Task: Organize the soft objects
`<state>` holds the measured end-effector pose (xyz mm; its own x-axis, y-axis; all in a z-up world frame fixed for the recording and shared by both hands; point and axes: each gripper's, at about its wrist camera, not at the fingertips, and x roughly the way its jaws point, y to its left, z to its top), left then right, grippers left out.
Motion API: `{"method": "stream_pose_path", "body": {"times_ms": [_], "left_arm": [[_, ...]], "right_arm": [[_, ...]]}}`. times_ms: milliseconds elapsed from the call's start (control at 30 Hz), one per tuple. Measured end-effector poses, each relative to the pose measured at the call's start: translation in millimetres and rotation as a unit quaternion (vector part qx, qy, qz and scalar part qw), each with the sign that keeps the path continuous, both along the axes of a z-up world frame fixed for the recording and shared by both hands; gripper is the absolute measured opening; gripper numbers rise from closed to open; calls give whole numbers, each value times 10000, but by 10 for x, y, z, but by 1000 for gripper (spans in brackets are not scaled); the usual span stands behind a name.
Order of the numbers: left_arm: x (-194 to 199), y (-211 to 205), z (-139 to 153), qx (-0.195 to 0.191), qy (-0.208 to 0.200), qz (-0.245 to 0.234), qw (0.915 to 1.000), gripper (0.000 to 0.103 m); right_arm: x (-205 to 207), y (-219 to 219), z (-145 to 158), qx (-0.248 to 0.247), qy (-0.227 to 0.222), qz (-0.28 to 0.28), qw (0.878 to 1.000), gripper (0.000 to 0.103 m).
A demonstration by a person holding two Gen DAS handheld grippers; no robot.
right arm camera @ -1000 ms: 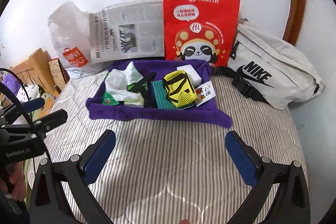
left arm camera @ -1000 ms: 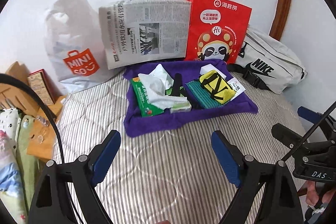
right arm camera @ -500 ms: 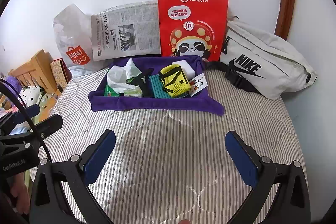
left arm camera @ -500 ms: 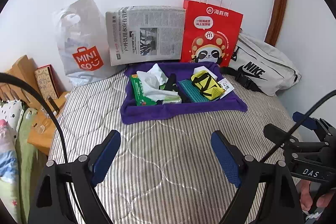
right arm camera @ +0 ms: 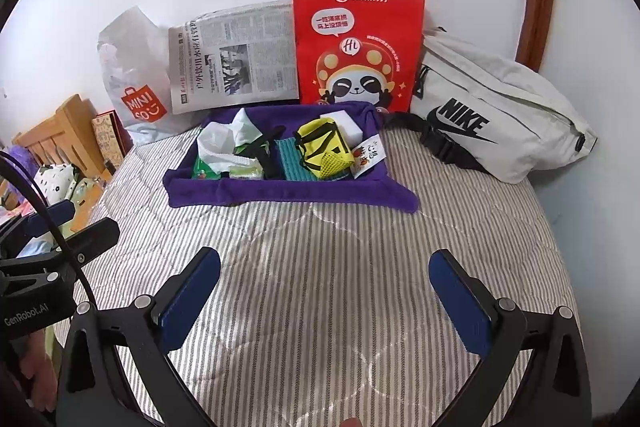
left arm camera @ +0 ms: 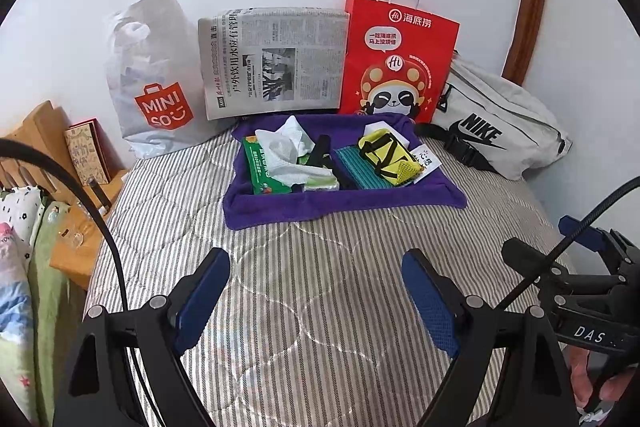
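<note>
A: Both tongs were wide apart and held nothing. The left gripper (left arm camera: 316, 293) hung over the striped bedcover (left arm camera: 320, 267), and the right gripper (right arm camera: 325, 291) hung over it too, well short of the purple cloth tray (right arm camera: 288, 193).

B: What stood along the wall, from the left?

A: First a white Miniso bag (left arm camera: 154, 87), then a newspaper (left arm camera: 276, 61), a red paper bag (left arm camera: 396, 63), and a grey Nike bag (left arm camera: 500, 123).

B: And the soft objects?

A: They lay in the tray: a green tissue pack (left arm camera: 262, 167) with white tissue (left arm camera: 286, 151) on the left, a black strap (left arm camera: 320, 155) in the middle, then a teal cloth (left arm camera: 356, 169) and a yellow pouch (left arm camera: 386, 155) on the right.
</note>
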<state>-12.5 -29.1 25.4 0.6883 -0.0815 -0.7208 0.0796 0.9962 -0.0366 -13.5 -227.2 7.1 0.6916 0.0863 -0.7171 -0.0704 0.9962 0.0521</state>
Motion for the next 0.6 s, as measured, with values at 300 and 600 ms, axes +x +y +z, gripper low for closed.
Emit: {"method": "stream_pose_path", "body": {"times_ms": [300, 600], "left_arm": [[18, -5, 7, 24, 18, -39, 10000, 87], [4, -13, 17, 55, 4, -27, 10000, 87]], "right_arm": [[-22, 3, 26, -3, -31, -7, 10000, 103], [-26, 38, 24, -17, -22, 15, 10000, 103]]}}
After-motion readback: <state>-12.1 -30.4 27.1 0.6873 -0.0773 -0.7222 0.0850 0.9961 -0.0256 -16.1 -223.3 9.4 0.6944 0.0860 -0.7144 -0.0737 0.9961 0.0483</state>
